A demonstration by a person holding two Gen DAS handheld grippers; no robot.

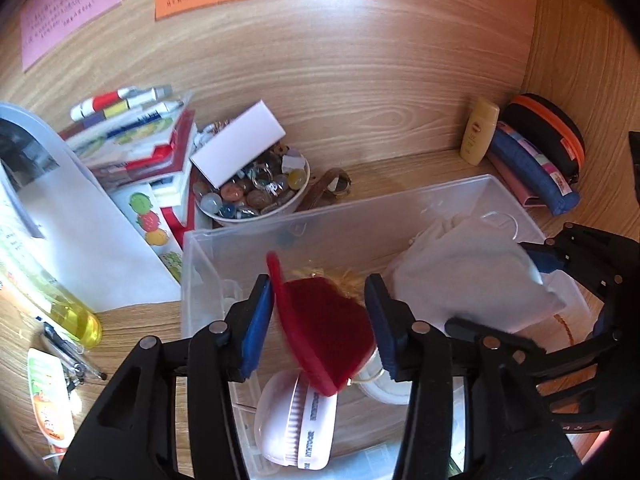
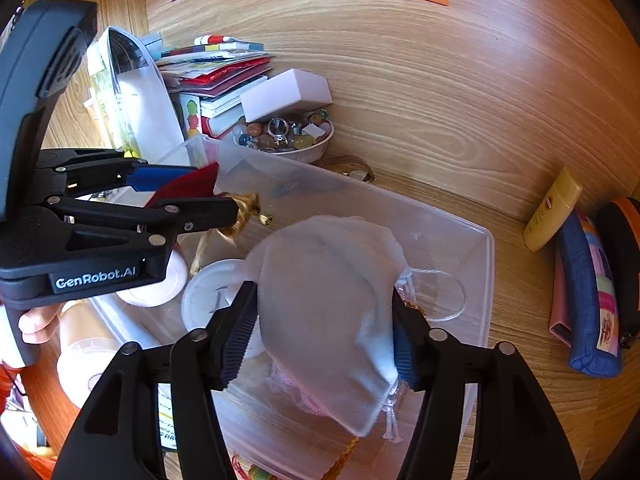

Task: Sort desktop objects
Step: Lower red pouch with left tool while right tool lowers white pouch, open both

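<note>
red pouch (image 1: 324, 336) between left jaws, white pouch (image 2: 332, 316) between right, over clear bin (image 2: 486, 280)

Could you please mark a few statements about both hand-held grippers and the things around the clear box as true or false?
1. The left hand-held gripper has a red pouch between its fingers. True.
2. The right hand-held gripper is empty. False: it grips a white drawstring bag.
3. Both grippers are over the clear plastic box. True.
4. The bowl of beads sits inside the box. False: it stands on the desk behind it.
5. A yellow bottle leans against the back wall, right of the box. True.
</note>
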